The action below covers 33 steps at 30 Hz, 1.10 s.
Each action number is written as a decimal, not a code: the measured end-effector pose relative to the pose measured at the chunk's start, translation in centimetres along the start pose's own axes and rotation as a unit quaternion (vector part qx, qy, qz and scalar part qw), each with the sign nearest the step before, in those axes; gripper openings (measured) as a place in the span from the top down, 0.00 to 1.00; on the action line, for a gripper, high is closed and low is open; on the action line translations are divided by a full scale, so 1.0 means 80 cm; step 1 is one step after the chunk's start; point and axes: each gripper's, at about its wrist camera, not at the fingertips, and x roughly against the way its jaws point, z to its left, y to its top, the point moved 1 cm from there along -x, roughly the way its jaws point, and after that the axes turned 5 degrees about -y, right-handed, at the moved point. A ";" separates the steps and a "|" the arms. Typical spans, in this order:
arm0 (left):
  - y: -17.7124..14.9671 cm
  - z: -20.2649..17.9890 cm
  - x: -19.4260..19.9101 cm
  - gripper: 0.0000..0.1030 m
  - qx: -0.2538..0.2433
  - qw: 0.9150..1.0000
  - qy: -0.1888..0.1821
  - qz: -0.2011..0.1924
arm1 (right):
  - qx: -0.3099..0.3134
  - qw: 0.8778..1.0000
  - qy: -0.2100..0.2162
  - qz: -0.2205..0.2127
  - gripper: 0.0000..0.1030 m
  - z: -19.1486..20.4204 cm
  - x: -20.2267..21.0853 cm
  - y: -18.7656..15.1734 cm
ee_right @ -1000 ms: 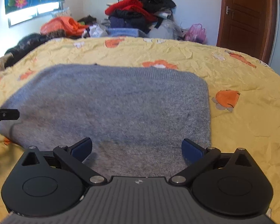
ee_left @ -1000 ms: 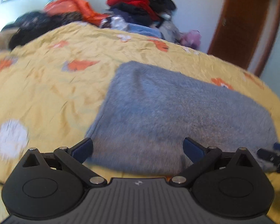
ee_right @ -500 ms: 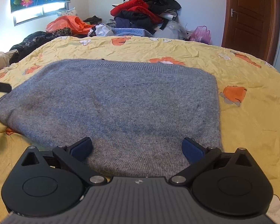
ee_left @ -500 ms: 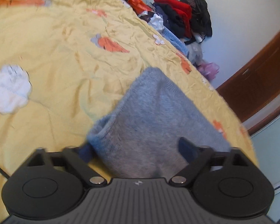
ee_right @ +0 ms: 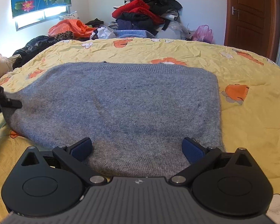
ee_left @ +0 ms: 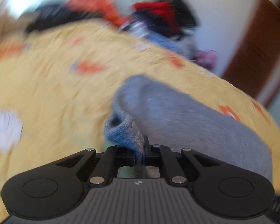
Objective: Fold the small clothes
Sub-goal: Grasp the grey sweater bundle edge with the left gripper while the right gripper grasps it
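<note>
We saw the bed (ee_right: 242, 71) carrying the sweater (ee_right: 130, 102), spread flat toward its near edge. Our left gripper (ee_left: 139, 154) was clamped on the sweater's bunched left edge; our right gripper (ee_right: 137, 148) gaped wide over its near hem, holding nothing.

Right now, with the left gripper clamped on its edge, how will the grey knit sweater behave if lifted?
Probably floppy: the grey knit sweater bunches into a soft fold where the left gripper pinches it. It would likely drape rather than hold its shape. The fuzzy knit looks grippy, so it is unlikely to slip on the yellow bedsheet.
</note>
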 end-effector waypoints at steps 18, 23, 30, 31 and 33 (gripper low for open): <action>-0.040 -0.053 0.000 0.94 -0.157 0.984 -0.079 -0.001 | -0.109 0.936 0.264 0.205 0.10 0.112 -0.189 0.213; -0.044 -0.049 0.001 0.94 -0.159 0.983 -0.091 0.001 | -0.115 0.930 0.262 0.229 0.12 0.143 -0.215 0.217; -0.033 -0.058 -0.001 0.94 -0.190 0.977 -0.102 -0.001 | -0.051 0.944 0.246 0.216 0.80 0.147 -0.242 0.233; -0.029 -0.063 0.000 0.94 -0.197 0.974 -0.109 -0.005 | -0.042 0.945 0.253 0.204 0.80 0.141 -0.237 0.235; -0.021 -0.079 0.003 0.94 -0.211 0.969 -0.131 -0.011 | -0.018 0.950 0.254 0.179 0.80 0.123 -0.218 0.241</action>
